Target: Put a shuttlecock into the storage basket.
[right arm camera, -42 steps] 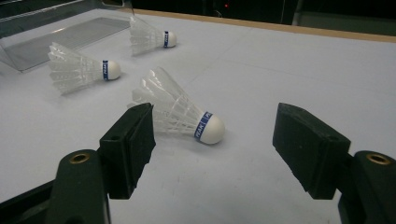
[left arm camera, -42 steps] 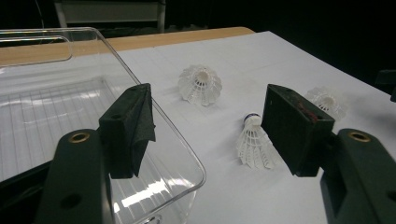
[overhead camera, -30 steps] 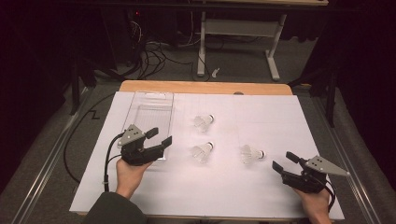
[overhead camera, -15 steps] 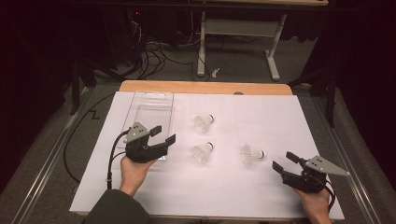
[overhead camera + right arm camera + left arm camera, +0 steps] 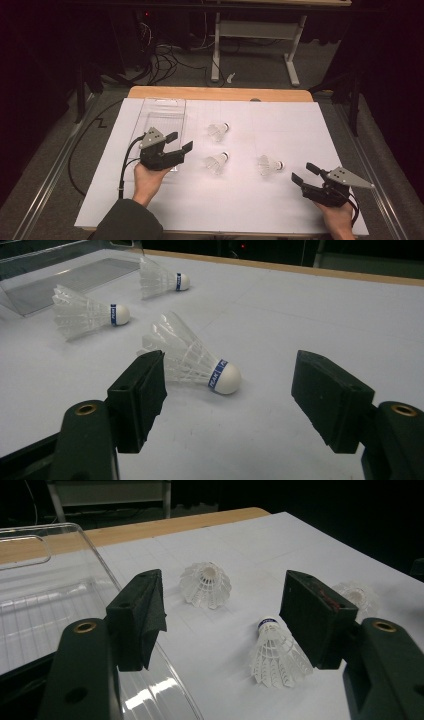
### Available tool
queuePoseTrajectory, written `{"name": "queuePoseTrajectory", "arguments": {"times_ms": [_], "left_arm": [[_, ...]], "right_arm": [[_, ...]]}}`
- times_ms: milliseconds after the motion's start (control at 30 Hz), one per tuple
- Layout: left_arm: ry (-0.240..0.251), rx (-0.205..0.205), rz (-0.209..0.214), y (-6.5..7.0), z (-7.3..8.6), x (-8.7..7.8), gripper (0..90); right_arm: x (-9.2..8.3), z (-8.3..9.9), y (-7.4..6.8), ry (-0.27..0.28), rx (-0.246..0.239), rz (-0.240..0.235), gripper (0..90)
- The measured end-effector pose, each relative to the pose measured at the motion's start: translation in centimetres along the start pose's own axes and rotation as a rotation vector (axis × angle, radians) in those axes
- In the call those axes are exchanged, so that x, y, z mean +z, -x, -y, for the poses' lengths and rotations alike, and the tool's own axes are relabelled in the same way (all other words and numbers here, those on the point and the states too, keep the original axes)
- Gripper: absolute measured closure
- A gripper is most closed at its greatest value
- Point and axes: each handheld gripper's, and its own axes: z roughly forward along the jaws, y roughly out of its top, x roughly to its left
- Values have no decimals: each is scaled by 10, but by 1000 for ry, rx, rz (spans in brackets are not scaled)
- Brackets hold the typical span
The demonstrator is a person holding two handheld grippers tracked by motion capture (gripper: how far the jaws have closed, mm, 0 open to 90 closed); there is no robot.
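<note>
Shuttlecock point(image 5: 276, 652) lies on the desk point(image 5: 300, 125) just ahead of the left gripper point(image 5: 181, 141), whose fingers point(image 5: 142, 615) are spread apart and empty; closing on the thin feathers could crush them or flick it away; right gripper point(image 5: 305, 173) gapes empty too

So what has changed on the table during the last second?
The left tool moved forward and a little to the right, toward the middle shuttlecock, passing over the near end of the clear tray. Its jaws are open and hold nothing. The right tool stayed in place, open, and the three shuttlecocks and the tray did not move.
</note>
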Motion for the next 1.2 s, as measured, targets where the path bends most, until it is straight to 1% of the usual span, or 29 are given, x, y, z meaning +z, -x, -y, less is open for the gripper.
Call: {"name": "queuePoseTrajectory", "arguments": {"times_ms": [67, 267, 300, 367, 533, 567, 600, 633, 733, 767, 800, 833, 867, 933, 967, 1100, 1200], "left_arm": [[0, -3, 5, 0, -2, 3, 350], [-1, 14, 11, 3, -9, 11, 352], [1, 12, 19, 4, -9, 12, 352], [-2, 12, 15, 4, -10, 14, 353], [-7, 8, 24, 3, -12, 21, 355], [-8, 10, 20, 3, -12, 22, 355], [-10, 9, 27, 4, -13, 23, 356], [-10, 12, 23, 4, -13, 24, 357], [-11, 15, 32, 5, -15, 26, 360], [-12, 17, 26, 5, -15, 27, 360], [-12, 14, 32, 5, -15, 28, 360], [-13, 16, 28, 5, -16, 28, 360], [-13, 16, 33, 5, -16, 29, 360], [-11, 17, 28, 5, -17, 30, 360], [-10, 15, 35, 6, -17, 32, 360], [-15, 18, 33, 5, -18, 35, 360], [-13, 9, 29, 4, -19, 37, 360]], "right_arm": [[0, 0, 0, 0, 0, 0, 302], [0, 0, 0, 0, 2, 1, 303], [0, 0, 0, 0, 2, 1, 302], [0, 0, 0, 0, 1, 0, 303], [0, 0, 0, 0, 2, -1, 302], [0, 0, 0, -1, 2, 0, 303], [0, 0, 1, -2, 2, 1, 303], [0, 0, 1, -3, 3, 1, 303], [0, 0, 1, -2, 3, 1, 303], [0, 0, 1, -2, 2, 0, 303], [0, 0, 1, -2, 2, 0, 303], [0, 0, 1, -2, 2, 0, 303], [0, 0, 1, -2, 2, 1, 303], [0, 0, 1, -2, 3, 1, 303], [0, 0, 1, -2, 2, 1, 303], [0, 0, 0, -4, 1, 1, 303], [0, 0, 0, -5, -3, -1, 304]]}}
